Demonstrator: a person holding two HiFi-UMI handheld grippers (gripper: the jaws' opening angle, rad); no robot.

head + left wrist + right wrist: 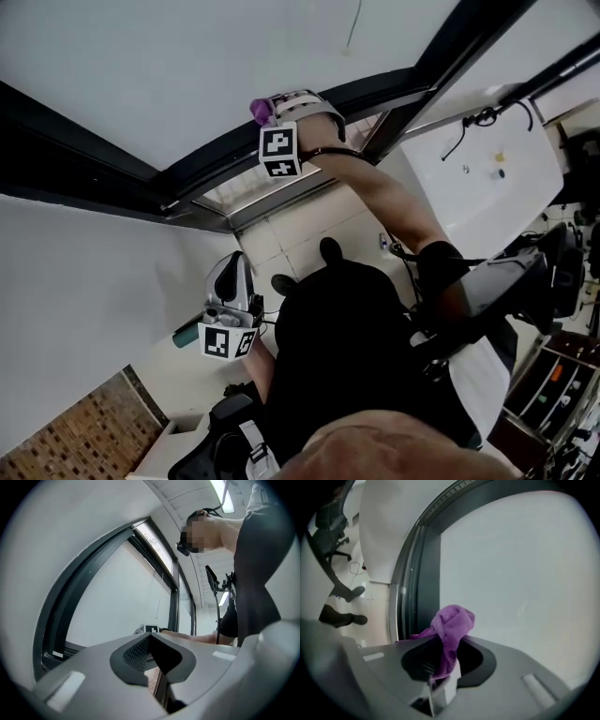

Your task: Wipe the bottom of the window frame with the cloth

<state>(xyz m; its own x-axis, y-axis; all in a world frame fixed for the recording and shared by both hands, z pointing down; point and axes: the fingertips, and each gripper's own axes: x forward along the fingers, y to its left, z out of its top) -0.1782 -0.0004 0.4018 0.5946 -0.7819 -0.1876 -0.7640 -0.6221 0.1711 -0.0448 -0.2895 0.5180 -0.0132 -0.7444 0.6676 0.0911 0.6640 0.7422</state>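
In the head view my right gripper (268, 110) is raised against the black window frame (202, 159), its marker cube facing me. It is shut on a purple cloth (260, 111). The right gripper view shows the cloth (451, 625) bunched between the jaws of that gripper (446, 644), close to the pale pane and beside the dark frame (419, 569). My left gripper (232, 272) hangs low near my body, away from the frame. In its own view the left gripper (150, 639) has its pads together with nothing between them.
Pale floor tiles (300, 220) lie below the frame. A white surface (487, 169) with cables is at the right, a brick-patterned panel (66, 436) at the lower left. An office chair (328, 522) and a person's shoes (344, 616) show on the floor.
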